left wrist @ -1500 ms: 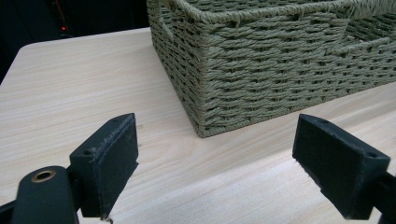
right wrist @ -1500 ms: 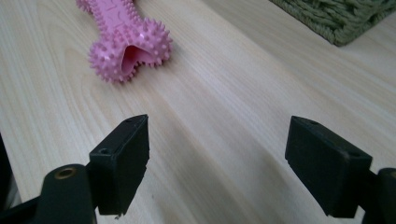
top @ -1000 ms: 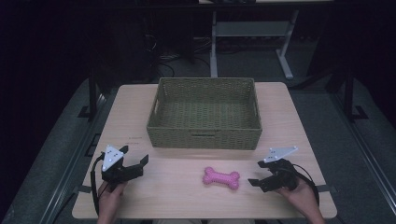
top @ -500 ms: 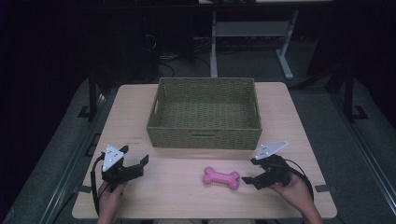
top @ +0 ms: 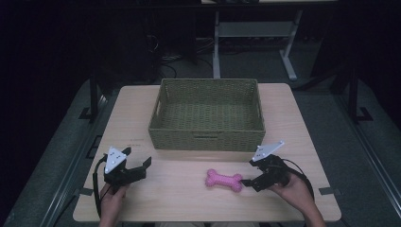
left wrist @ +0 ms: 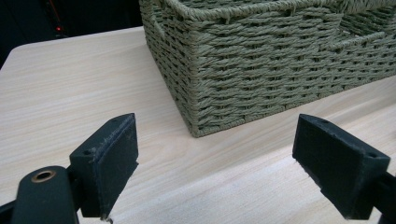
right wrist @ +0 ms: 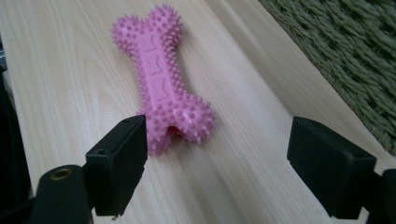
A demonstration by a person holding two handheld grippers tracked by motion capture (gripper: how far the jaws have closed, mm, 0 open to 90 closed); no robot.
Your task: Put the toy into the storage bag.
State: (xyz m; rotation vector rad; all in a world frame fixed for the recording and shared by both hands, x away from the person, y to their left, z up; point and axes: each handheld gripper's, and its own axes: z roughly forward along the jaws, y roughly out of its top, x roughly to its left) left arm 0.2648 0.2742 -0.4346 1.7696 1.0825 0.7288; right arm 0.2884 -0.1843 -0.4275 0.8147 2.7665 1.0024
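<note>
While the room behind stays dark, my wooden table (top: 142, 109) carries an empty wicker basket (top: 207, 115); in front of it (slightly right) lies the pink bone toy (top: 224, 180), my right gripper (top: 248, 182) wide at its end, left gripper (top: 142, 166) wide too.

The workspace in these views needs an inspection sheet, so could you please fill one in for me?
Surface: pale wood table, dry.
Job's things: pink spiked bone toy flat on the table; woven basket beyond it, nothing seen inside.
Clutter: nothing seen.
Grippers: right gripper open, one jaw at the toy's near end; left gripper open, holding nothing, facing the basket's corner.
Cables: black cable loops from the left gripper.
Surroundings: dark room, grey desk frame behind.
</note>
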